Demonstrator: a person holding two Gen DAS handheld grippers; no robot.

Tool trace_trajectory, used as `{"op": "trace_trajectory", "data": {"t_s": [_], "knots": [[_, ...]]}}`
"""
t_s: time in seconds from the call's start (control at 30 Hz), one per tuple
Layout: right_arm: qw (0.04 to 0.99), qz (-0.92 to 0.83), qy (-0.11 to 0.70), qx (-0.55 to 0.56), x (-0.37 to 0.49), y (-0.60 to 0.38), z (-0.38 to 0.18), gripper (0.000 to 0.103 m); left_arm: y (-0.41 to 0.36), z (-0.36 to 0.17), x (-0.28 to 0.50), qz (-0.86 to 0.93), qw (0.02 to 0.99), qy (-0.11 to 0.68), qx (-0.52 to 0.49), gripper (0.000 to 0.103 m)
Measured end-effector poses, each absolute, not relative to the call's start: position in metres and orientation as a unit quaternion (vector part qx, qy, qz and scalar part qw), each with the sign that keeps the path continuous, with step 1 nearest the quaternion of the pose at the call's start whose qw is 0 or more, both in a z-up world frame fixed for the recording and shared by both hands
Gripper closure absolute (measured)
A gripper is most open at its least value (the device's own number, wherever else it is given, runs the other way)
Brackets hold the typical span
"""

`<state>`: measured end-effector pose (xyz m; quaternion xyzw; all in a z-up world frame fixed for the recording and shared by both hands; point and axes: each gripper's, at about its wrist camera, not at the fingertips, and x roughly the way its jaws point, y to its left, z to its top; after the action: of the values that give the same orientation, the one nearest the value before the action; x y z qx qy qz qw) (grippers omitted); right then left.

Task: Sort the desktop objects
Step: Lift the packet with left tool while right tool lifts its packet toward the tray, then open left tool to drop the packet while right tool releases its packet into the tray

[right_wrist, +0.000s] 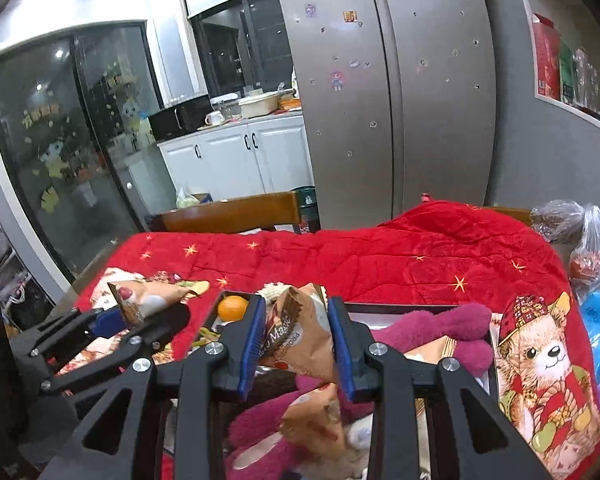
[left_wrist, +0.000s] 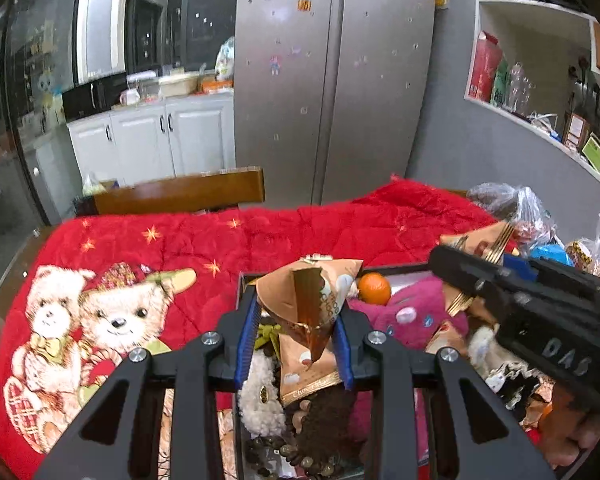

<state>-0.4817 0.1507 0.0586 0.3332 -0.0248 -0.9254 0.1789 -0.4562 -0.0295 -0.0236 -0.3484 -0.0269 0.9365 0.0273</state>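
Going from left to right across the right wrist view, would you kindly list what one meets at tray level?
Left gripper holding a snack packet → orange → right gripper clamping a snack bag → pink plush toy → bear print on the red blanket.

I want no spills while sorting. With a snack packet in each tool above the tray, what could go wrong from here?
The left tool pinches only the crumpled lower part of its snack packet, so it may slip back into the tray. The right tool squeezes its packet hard; contents could crush. The two tools are close and might collide.
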Motion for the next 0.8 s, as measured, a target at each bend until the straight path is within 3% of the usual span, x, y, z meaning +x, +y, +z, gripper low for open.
{"op": "trace_trajectory", "data": {"t_s": [0.8], "knots": [[0.199, -0.914, -0.019, 0.354, -0.494, 0.138, 0.04, 0.07, -0.029, -0.047, -0.469, 0.93, 0.025, -0.016, -0.367, 0.068]]}}
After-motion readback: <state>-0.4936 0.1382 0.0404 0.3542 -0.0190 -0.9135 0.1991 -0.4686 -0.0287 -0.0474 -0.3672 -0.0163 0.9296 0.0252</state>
